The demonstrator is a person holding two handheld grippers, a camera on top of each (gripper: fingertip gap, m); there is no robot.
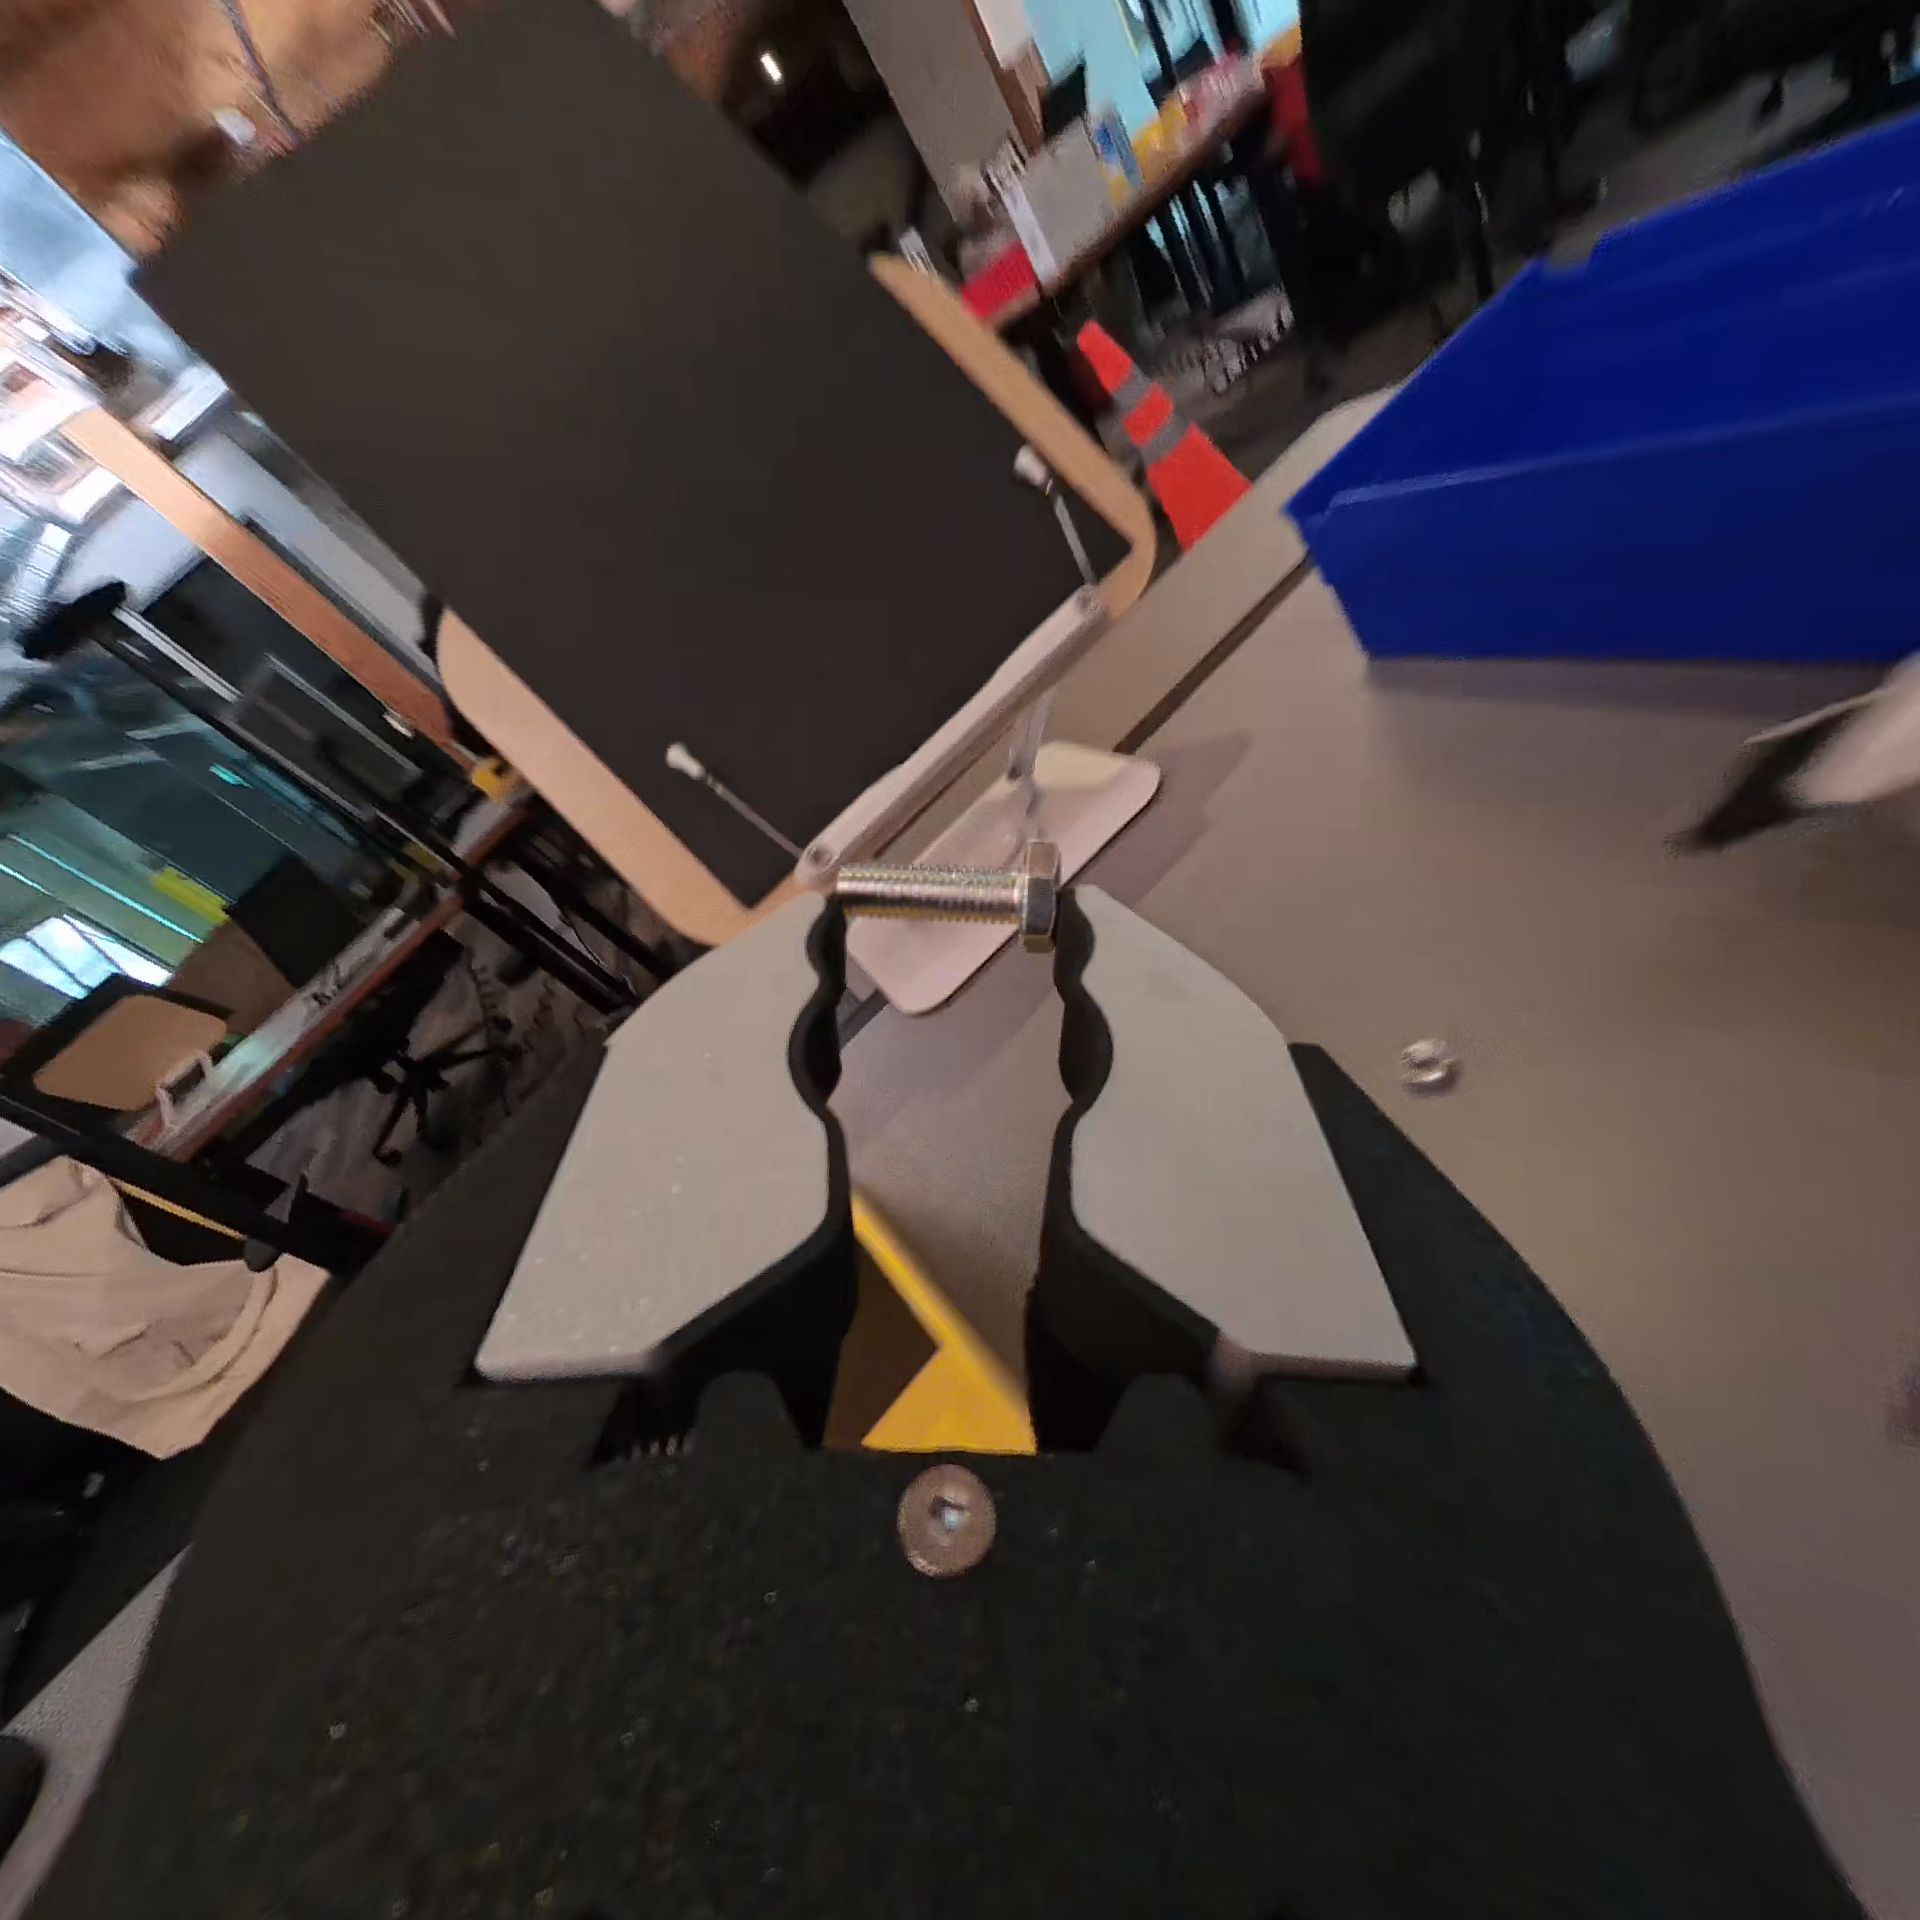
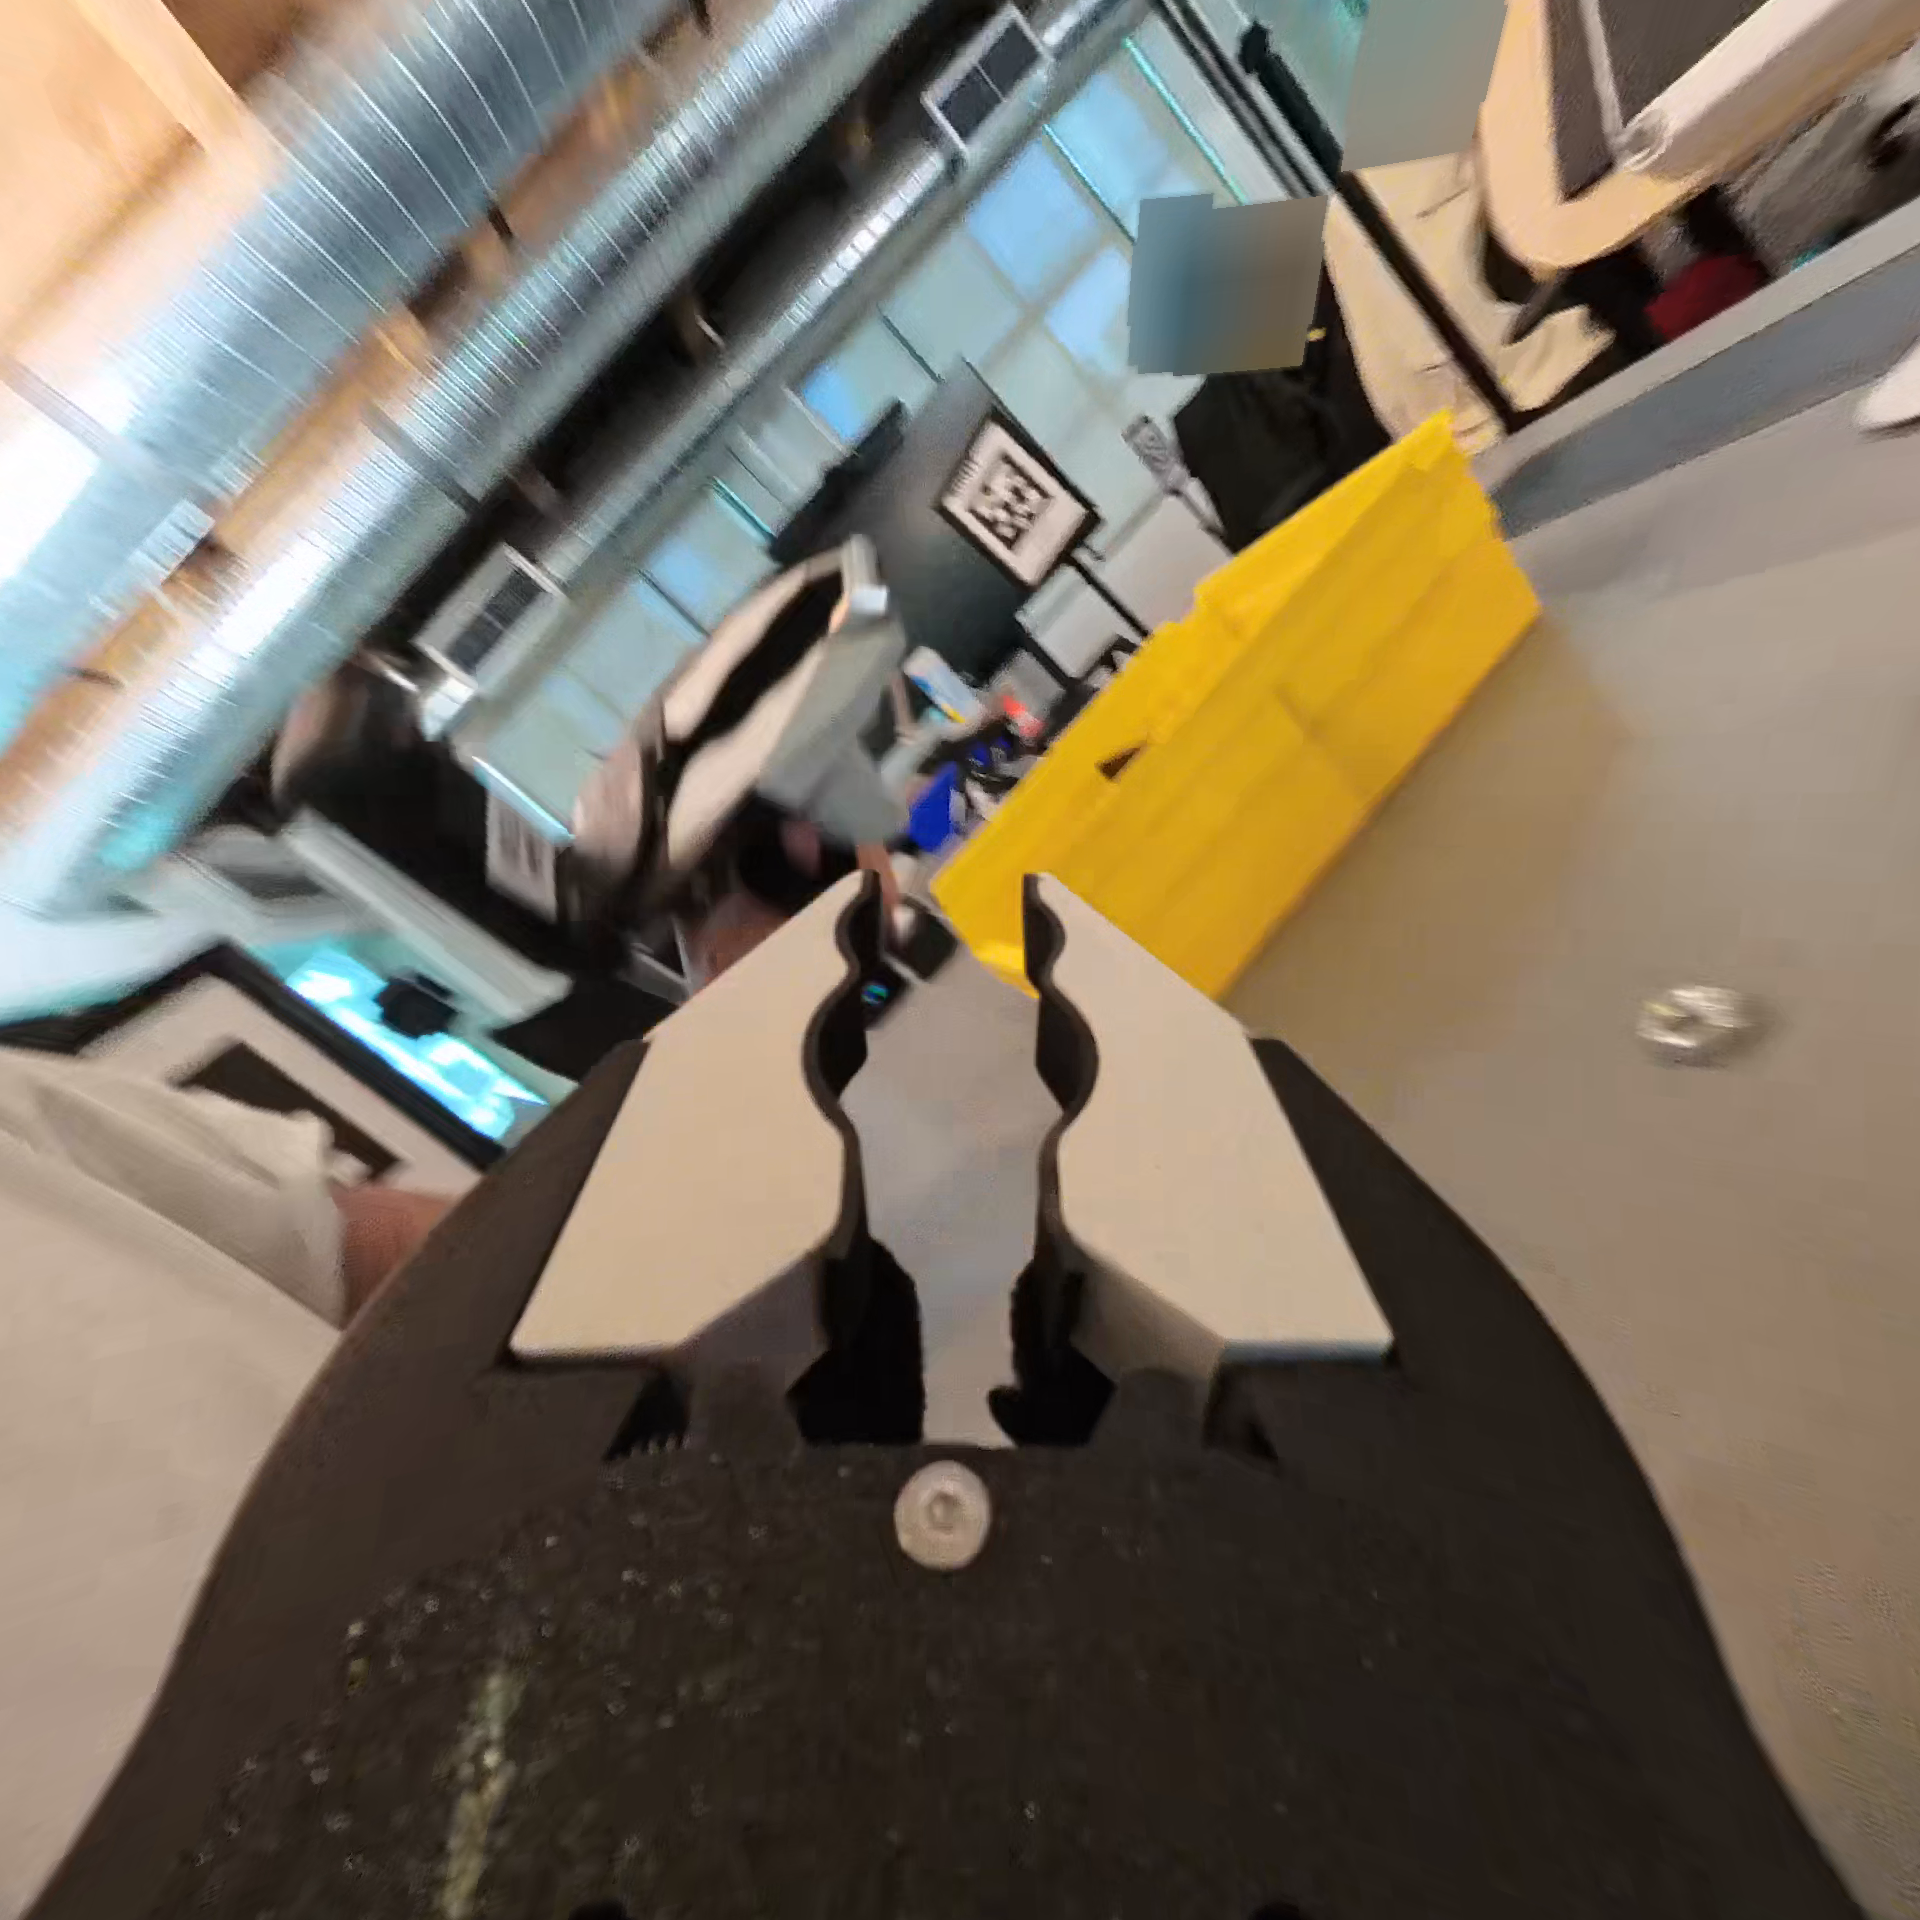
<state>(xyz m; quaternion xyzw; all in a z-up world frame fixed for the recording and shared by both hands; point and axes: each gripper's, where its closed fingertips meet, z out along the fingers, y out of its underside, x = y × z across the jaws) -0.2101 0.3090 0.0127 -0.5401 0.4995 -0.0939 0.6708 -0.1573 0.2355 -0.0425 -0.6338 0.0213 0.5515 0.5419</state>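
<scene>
Steel, bright and threaded, made up the bolt [image 1: 951, 891] that the left gripper [image 1: 943, 914] held crosswise at its very fingertips, shank toward the left finger and hex head against the right one, lifted clear of the grey table [image 1: 1558, 1039]. The jaws were clamped on it only at the outermost edge, with the contoured pockets farther back unused. That shallow purchase was judged the chief hazard: a slight easing of the squeeze, or a jolt in transit, could let the bolt pivot or drop, and a round shank would likely roll on the smooth top. A yellow bin [image 1: 935, 1392] showed through the gap beneath the jaws, so a fall here might land in it or just beside it; which could not be told. A nut [image 1: 1429, 1065] lay loose on the table to the right, apart from everything, and a blue bin [image 1: 1662, 468] stood beyond it. The right gripper [image 2: 951, 883] was empty, its jaws apart, hovering near the yellow bin [image 2: 1299, 748] with the nut [image 2: 1694, 1023] off to its right. Both views were blurred, which suggested motion, and speed would worsen the slip risk. The left gripper [image 2: 790, 707] appeared raised in the right view, and the two tools might collide if brought together carelessly.
</scene>
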